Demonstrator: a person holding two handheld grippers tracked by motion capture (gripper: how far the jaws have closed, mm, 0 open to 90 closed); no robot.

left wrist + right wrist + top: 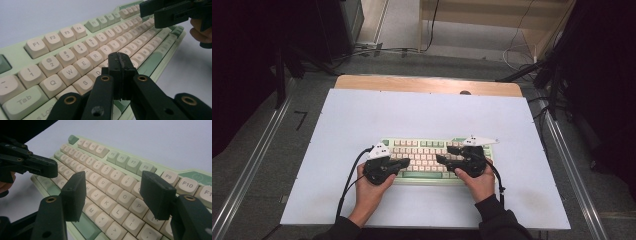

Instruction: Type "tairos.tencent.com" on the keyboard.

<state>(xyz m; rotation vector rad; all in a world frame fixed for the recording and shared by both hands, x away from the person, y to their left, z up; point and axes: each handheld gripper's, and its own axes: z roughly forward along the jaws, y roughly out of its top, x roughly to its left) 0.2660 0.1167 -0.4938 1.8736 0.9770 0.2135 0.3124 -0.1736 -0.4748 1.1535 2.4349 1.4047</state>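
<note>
Pale-green keyboard (424,156) lies lengthwise across the table, left gripper (122,65) fingers closed empty, right gripper (113,195) fingers wide.

Keyboard (427,150) on table (362,115), near edge

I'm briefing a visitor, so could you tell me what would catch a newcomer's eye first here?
A pale green keyboard with cream keys lies on the white table, near the person's edge. Over it hover two black grippers: the left gripper shut above the left keys, the right gripper open above the right ones.
</note>
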